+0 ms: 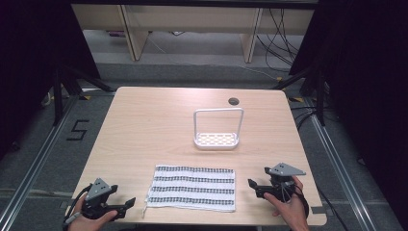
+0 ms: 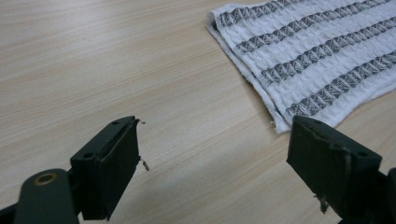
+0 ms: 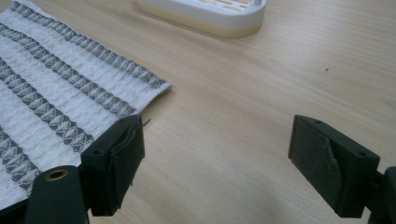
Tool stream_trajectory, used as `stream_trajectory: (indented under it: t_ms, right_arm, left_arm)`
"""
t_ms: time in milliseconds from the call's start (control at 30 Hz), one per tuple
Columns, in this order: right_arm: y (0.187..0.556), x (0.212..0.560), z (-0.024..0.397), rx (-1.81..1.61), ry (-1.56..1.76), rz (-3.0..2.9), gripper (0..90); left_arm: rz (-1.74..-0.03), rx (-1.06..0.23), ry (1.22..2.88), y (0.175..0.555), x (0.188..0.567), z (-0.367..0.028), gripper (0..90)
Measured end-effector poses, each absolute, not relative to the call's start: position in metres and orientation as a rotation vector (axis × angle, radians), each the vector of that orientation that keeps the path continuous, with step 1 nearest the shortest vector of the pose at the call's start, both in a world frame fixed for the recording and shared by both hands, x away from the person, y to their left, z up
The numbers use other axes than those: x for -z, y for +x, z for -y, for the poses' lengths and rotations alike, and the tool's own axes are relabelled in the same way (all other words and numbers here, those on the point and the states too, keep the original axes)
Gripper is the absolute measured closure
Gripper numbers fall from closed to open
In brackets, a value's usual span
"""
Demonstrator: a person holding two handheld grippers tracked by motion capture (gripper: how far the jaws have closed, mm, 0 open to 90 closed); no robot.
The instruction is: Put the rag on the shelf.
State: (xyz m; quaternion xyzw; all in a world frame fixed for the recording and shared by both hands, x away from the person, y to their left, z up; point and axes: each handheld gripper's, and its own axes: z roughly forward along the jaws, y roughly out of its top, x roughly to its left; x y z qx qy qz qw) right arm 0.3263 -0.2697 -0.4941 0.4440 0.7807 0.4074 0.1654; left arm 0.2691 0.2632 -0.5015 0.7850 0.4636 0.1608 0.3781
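Towel (image 1: 191,188) flat, long axis left-right; left claw (image 1: 129,204), right claw (image 1: 251,185) released.

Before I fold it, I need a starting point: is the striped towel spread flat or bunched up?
Spread flat. The striped towel lies as a neat rectangle on the table, stripes straight, edges unrumpled.

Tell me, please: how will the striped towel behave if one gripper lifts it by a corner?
The striped towel is thin woven cloth lying flat, so it will probably droop and hang. It looks light. Its waffle texture likely grips well; pushed, it may bunch up.
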Motion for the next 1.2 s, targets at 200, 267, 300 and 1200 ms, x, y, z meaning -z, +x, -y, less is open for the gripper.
stream_trajectory:
  t_ms: [200,267,300,1200]
  right_arm:
    - [0.328,0.492,0.268,-1.151,1.205,-2.240,19.6]
    - [0.329,0.492,0.266,-1.176,1.193,-2.247,19.6]
    - [0.329,0.492,0.266,-1.176,1.193,-2.247,19.6]
    - [0.350,0.466,0.146,-1.227,0.826,-2.503,25.5]
  left_arm:
    - [-1.182,-0.380,1.993,0.270,0.504,-0.260,16.0]
    - [-1.177,-0.375,1.987,0.270,0.505,-0.258,16.0]
    - [-1.177,-0.375,1.987,0.270,0.505,-0.258,15.9]
    - [-1.081,-0.328,2.061,0.254,0.504,-0.219,16.5]
